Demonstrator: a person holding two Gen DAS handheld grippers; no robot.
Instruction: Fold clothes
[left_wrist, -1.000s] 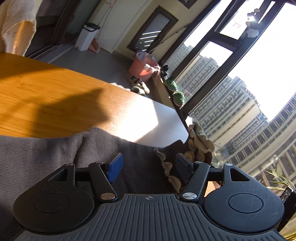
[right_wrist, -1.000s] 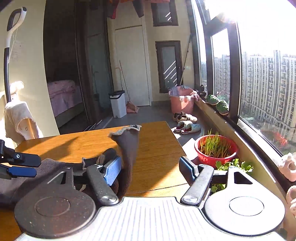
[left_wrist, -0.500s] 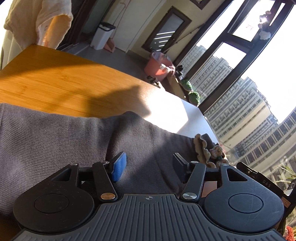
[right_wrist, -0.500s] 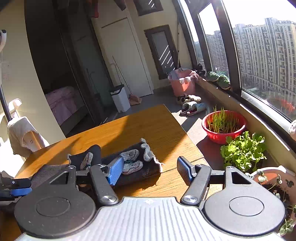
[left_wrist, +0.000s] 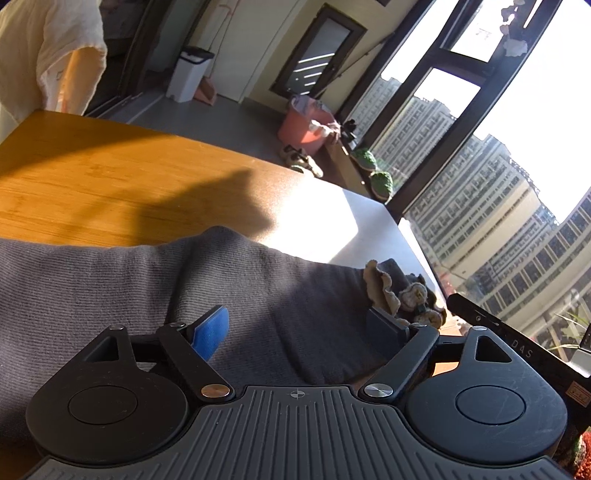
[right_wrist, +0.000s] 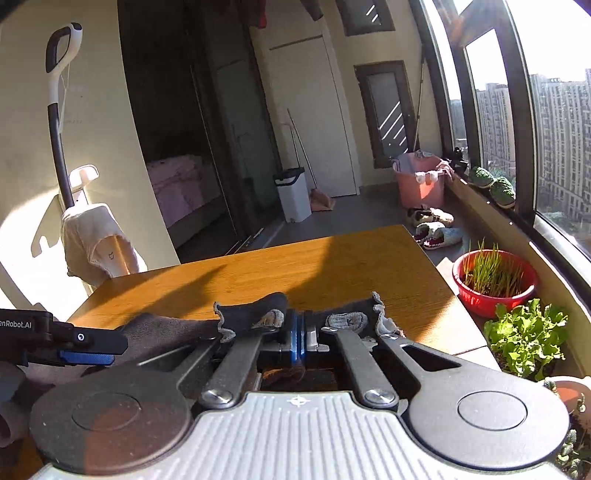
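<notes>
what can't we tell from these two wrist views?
- Right wrist: whether the right gripper, jaws together, pinches the dark garment; its own linkage hides the contact.
- Left wrist: the grey garment's full shape; cut off by the frame edge and the left gripper, jaws opening.

The garment (left_wrist: 110, 280) lies on the near part of the table (left_wrist: 110, 184), its frilled end (right_wrist: 376, 317) toward the window side. Beyond the table's far edge stand a bin (right_wrist: 293, 194) and a bucket (right_wrist: 419, 184) on the floor, with a planter bowl (right_wrist: 495, 284) to the table's right.
</notes>
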